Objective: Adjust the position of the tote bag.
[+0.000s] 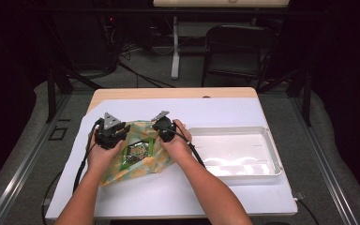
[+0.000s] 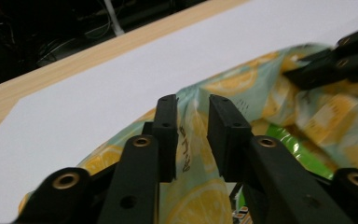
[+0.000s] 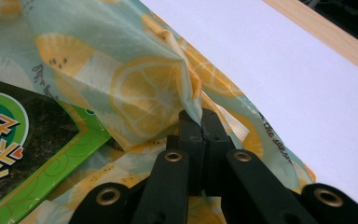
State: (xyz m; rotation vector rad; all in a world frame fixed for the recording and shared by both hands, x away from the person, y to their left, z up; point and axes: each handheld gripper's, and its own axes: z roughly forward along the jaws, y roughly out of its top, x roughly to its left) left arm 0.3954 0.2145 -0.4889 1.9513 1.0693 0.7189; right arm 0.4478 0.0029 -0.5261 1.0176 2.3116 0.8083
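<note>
A lemon-print bag (image 1: 122, 172) lies on the white sheet, with a green snack packet (image 1: 137, 151) showing at its mouth. My left gripper (image 1: 123, 130) stands at the bag's left edge. In the left gripper view its jaws (image 2: 193, 119) are open, with a fold of the bag (image 2: 317, 116) in the gap and neither pad pressing on it. My right gripper (image 1: 158, 135) is at the bag's upper right edge. In the right gripper view it (image 3: 200, 120) is shut on a pinched fold of the bag (image 3: 121, 70), beside the packet (image 3: 9, 140).
A white plastic tray (image 1: 274, 157) stands to the right of the bag on the white sheet (image 1: 215, 112). The sheet covers most of the wooden table (image 1: 168, 93). A dark chair (image 1: 236, 47) and a stand leg are on the floor beyond the table.
</note>
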